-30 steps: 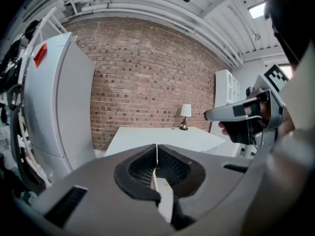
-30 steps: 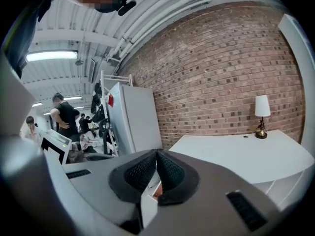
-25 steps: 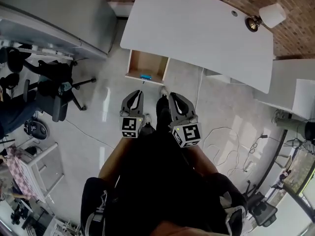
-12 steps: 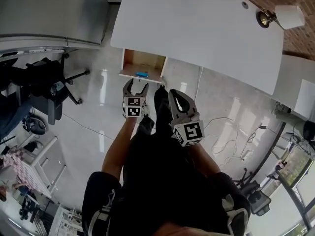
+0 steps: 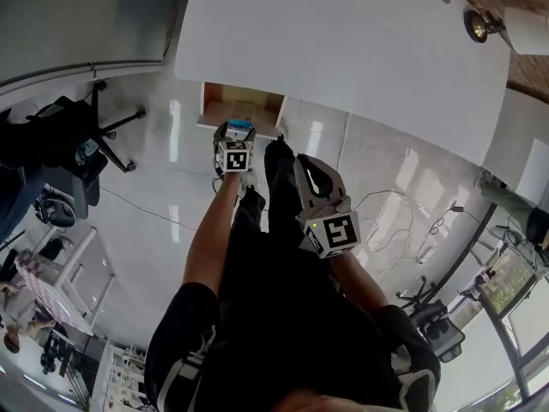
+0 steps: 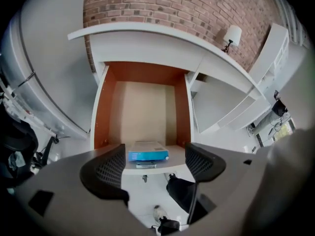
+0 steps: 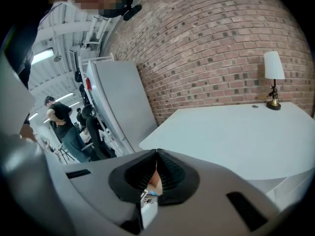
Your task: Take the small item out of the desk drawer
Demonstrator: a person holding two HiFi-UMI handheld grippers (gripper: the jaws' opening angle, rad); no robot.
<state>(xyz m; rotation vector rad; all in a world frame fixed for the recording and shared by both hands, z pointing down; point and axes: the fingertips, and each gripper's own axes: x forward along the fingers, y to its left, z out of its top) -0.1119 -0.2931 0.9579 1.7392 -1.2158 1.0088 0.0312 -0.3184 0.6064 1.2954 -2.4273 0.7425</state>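
A wooden drawer (image 5: 241, 107) stands pulled out from under the white desk (image 5: 343, 50). A small blue box (image 5: 240, 124) lies at its front edge. My left gripper (image 5: 234, 132) reaches over the drawer front, its jaws opening. In the left gripper view the blue box (image 6: 148, 155) lies in the drawer (image 6: 145, 107) beyond the two spread fingers (image 6: 106, 170), which do not touch it; the left gripper (image 6: 153, 163) holds nothing. My right gripper (image 5: 305, 168) hangs back near my body, shut; in its own view the right gripper (image 7: 156, 154) has its jaws closed together over the desk (image 7: 236, 132).
An office chair (image 5: 60, 144) and a grey cabinet (image 5: 77, 15) stand to the left. A lamp (image 5: 506, 28) sits on the desk's far right corner. Cables (image 5: 412, 230) lie on the floor to the right. My shoe (image 6: 182, 193) is below the drawer front.
The left gripper has moved forward from beside the right one to the drawer front, and its jaws have gone from shut to wide apart. The right gripper has stayed shut.
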